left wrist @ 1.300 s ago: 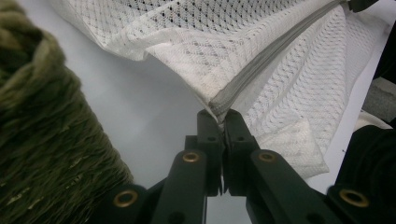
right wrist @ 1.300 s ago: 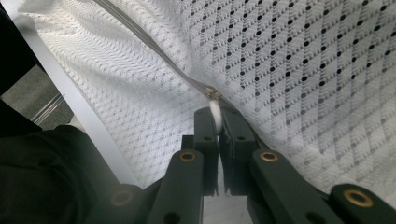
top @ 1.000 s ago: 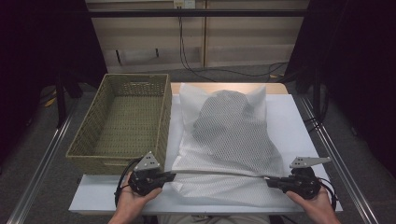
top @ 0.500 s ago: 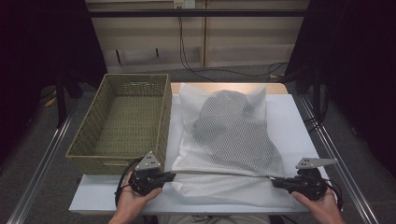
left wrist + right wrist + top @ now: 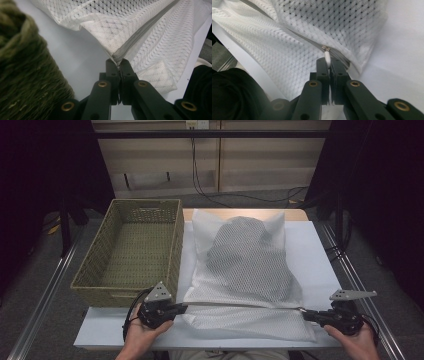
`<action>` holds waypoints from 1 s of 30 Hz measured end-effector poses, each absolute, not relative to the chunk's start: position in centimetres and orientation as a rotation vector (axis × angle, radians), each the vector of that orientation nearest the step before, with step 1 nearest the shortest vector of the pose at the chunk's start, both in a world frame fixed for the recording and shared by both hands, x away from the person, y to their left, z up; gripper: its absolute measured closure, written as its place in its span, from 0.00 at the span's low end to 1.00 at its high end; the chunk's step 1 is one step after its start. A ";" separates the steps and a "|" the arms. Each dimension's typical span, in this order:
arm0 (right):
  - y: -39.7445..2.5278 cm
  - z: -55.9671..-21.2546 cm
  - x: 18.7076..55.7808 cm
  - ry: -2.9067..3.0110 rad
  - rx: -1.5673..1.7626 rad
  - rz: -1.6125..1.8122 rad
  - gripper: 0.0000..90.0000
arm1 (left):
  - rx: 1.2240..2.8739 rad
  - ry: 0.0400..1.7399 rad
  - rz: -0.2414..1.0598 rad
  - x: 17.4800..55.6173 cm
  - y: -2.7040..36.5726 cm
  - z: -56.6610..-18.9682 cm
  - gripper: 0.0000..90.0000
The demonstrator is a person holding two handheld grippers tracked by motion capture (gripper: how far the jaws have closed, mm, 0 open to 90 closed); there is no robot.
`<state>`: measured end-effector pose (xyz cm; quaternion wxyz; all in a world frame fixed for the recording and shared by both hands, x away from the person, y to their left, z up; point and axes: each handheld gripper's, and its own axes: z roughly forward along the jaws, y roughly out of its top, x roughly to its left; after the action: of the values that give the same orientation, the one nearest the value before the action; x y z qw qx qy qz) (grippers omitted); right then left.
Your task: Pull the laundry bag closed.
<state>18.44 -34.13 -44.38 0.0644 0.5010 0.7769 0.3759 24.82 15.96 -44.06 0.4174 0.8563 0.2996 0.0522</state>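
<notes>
Zipper almost at the right end of the bag

Bag first: the white mesh laundry bag (image 5: 245,270) lies flat on the white table (image 5: 310,255), just right of the olive woven rectangular basket (image 5: 131,251), w/ a dark grey garment (image 5: 247,257) showing through the mesh. Its zippered edge faces me, stretched taut between my two tools.

My left gripper (image 5: 172,309) has its jaws pressed together on the bag's left corner, right at the end of the grey zipper tape (image 5: 140,33); in the left gripper view the fabric disappears between the pads, so that end is anchored. My right gripper (image 5: 309,314) is pinching the small white zipper pull tab (image 5: 327,57); in the right gripper view the metal slider sits just above the jaw tips, and the bag's right corner is close beside it.

Progress, as I judge it: garment is in the bag, and the slider is near the right end of its track. The tape reads as one closed line in the left gripper view, so prob. I'm zipping shut, approx. done. I can't tell whether a last bit of track remains past the slider; the fold there hides it.

Left to do, I'd guess: finish the last bit of pull, let go both ends, then move the bag into the basket, which sits empty.
</notes>
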 end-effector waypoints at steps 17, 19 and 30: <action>-35.4 -45.0 19.1 2.337 1.593 1.066 0.97 | 2.152 0.754 0.104 25.4 16.0 -44.4 0.98; -35.4 -45.1 19.1 2.340 1.582 1.058 0.97 | 2.151 0.756 0.101 25.4 15.9 -44.5 0.98; -34.8 -45.4 18.9 2.364 1.540 1.028 0.96 | 2.165 0.733 0.081 25.3 15.4 -45.0 0.98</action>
<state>18.92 -34.76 -45.42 0.0693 0.5116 0.7854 0.3415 25.26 15.39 -44.97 0.4143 0.8615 0.2917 0.0322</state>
